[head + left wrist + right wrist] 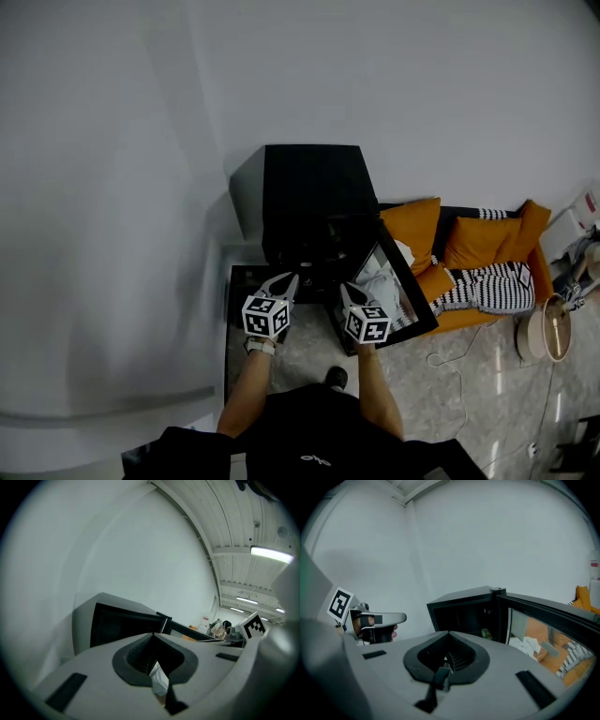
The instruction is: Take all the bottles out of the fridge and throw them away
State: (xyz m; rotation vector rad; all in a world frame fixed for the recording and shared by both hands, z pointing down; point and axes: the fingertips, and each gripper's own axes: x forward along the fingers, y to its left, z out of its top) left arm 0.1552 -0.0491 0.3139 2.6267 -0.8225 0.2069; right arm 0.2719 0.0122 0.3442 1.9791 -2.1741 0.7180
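A black mini fridge (309, 197) stands against the white wall with its glass door (389, 295) swung open to the right. In the right gripper view its dark inside (461, 616) holds one small green bottle (486, 633) low down near the door hinge. Both grippers are held side by side just in front of the opening. The left gripper (282, 284) has its jaws together, and in its own view (153, 633) the tips meet with no bottle between them. The right gripper (348, 294) is also shut and empty (448, 632). The left gripper (370, 620) shows at the right gripper view's left.
An orange sofa (473, 248) with cushions and a striped cloth (487, 286) stands right of the fridge, behind the open door. A round pale stool (544, 330) and a white cable (459, 370) lie on the tiled floor. A dark flat mat (242, 281) lies left of the fridge.
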